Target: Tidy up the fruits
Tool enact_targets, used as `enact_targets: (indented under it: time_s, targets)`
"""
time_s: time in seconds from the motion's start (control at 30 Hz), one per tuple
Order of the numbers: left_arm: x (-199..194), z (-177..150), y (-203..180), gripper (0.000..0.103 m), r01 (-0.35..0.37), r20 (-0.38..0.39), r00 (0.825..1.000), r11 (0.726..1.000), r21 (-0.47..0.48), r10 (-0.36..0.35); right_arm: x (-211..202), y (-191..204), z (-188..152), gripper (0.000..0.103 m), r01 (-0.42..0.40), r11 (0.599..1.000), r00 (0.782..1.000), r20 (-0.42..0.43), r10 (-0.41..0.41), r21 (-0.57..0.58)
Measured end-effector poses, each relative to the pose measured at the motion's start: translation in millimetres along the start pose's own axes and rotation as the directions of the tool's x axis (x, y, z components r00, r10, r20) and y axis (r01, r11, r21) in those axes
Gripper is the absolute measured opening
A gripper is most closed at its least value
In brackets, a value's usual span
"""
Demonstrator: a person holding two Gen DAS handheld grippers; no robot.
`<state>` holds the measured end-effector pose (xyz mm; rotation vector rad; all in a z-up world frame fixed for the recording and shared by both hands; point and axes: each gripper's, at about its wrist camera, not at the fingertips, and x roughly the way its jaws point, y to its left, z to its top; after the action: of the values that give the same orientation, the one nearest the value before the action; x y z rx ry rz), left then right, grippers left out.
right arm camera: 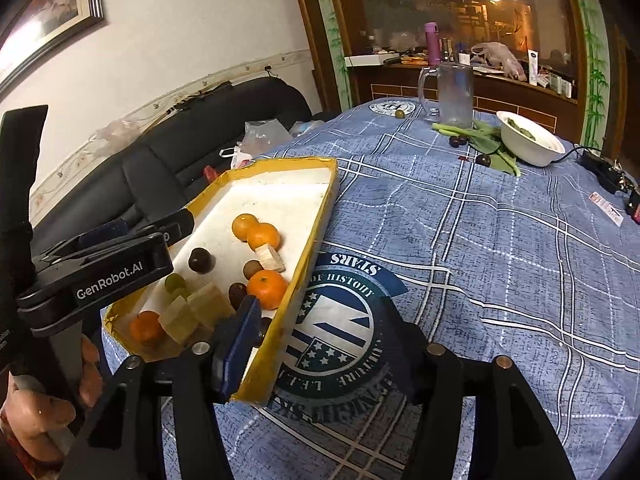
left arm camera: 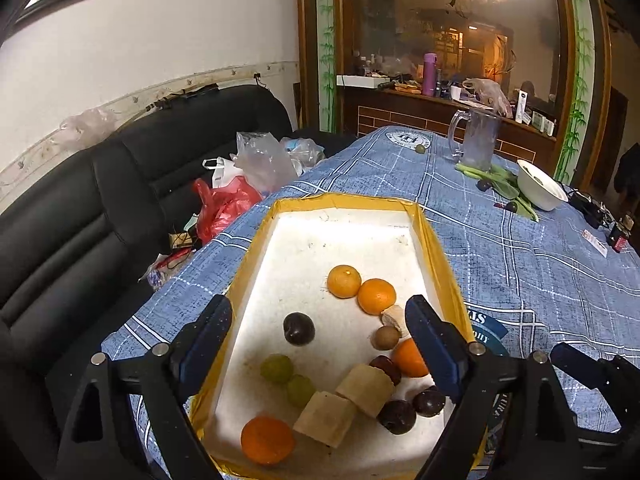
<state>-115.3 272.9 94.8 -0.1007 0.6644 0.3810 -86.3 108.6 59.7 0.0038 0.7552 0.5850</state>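
Note:
A yellow-rimmed white tray (left arm camera: 272,220) (right arm camera: 320,208) lies on the blue checked tablecloth. It holds several oranges (left arm camera: 343,281) (right arm camera: 267,289), dark plums (left arm camera: 298,328) (right arm camera: 200,260), green grapes (left arm camera: 277,368), pale cut chunks (left arm camera: 326,418) (right arm camera: 210,303) and a brown longan (left arm camera: 385,337). My left gripper (left arm camera: 320,350) is open and empty above the tray's near end; it also shows in the right wrist view (right arm camera: 120,248). My right gripper (right arm camera: 320,344) is open and empty, straddling the tray's near right corner.
Far across the table are a glass mug (left arm camera: 476,140) (right arm camera: 454,94), a white bowl (left arm camera: 540,186) (right arm camera: 530,138), green leaves with dark plums (right arm camera: 482,159) and a small green fruit (left arm camera: 419,149). A black sofa (left arm camera: 100,208) with plastic bags stands to the left.

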Motion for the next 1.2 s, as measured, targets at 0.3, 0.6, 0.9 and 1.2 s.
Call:
enact_targets:
  time_s: [0.3,0.6,0.9,1.2]
  targets:
    - [-10,-1,-5,0.091,-0.001,0.022,1.0,1.0,0.001,0.001,-5,5,-5,0.069,0.029,0.999,1.0,0.01,-0.029,-0.024]
    - [-33,-2,-3,0.091,-0.078,0.12,0.989,0.997,-0.028,0.081,-11,7,-10,0.069,0.037,0.999,0.999,0.013,-0.036,-0.018]
    - [-80,-10,5,0.103,-0.153,0.324,0.928,0.982,-0.112,0.182,-20,17,-12,0.069,0.039,0.998,0.999,0.033,-0.038,-0.043]
    - [-61,-9,11,0.103,-0.021,0.206,0.978,0.995,-0.099,0.041,-26,24,-15,0.069,0.053,0.997,0.998,0.041,-0.05,-0.06]
